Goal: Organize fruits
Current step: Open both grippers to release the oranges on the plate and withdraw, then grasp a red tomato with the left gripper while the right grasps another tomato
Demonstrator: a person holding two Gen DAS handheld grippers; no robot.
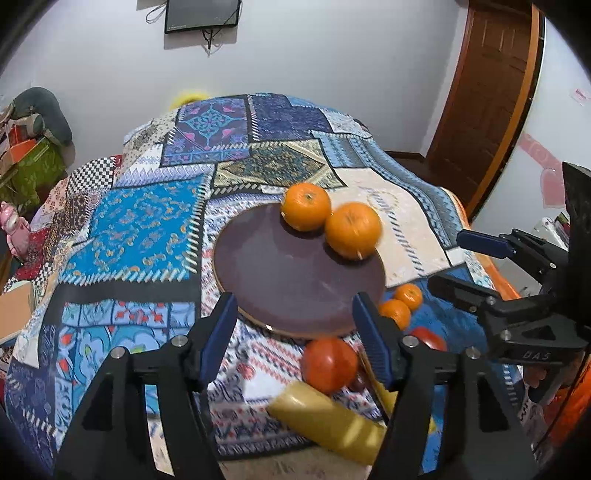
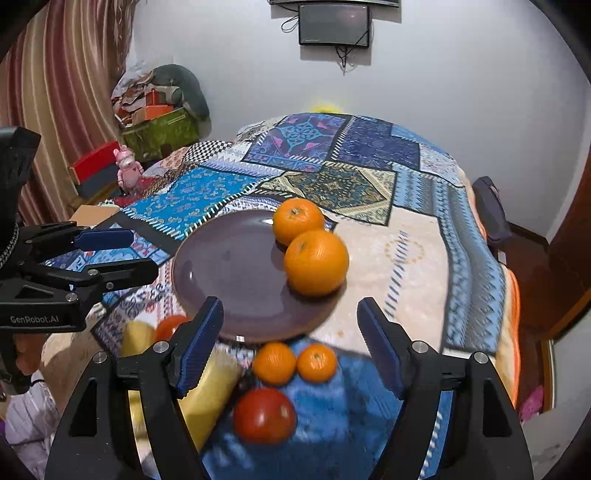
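Observation:
A dark purple plate (image 1: pixel 280 280) (image 2: pixel 229 266) lies on a patchwork bedspread. Two large oranges (image 1: pixel 352 229) (image 2: pixel 316 263) sit at its far right rim, touching each other. Two small oranges (image 2: pixel 293 362) (image 1: pixel 400 304), two red tomatoes (image 2: pixel 264 415) (image 1: pixel 328 363) and yellow bananas (image 1: pixel 327 421) (image 2: pixel 207 391) lie on the cloth in front of the plate. My left gripper (image 1: pixel 295 328) is open and empty above the plate's near edge. My right gripper (image 2: pixel 290 339) is open and empty above the small oranges.
The bedspread (image 1: pixel 147 221) covers a bed that drops off at the right edge (image 2: pixel 509 295). A pink toy (image 2: pixel 127 168) and boxes (image 2: pixel 159 129) stand at the left. A wooden door (image 1: pixel 487 92) is at the right. A screen (image 2: pixel 334 24) hangs on the wall.

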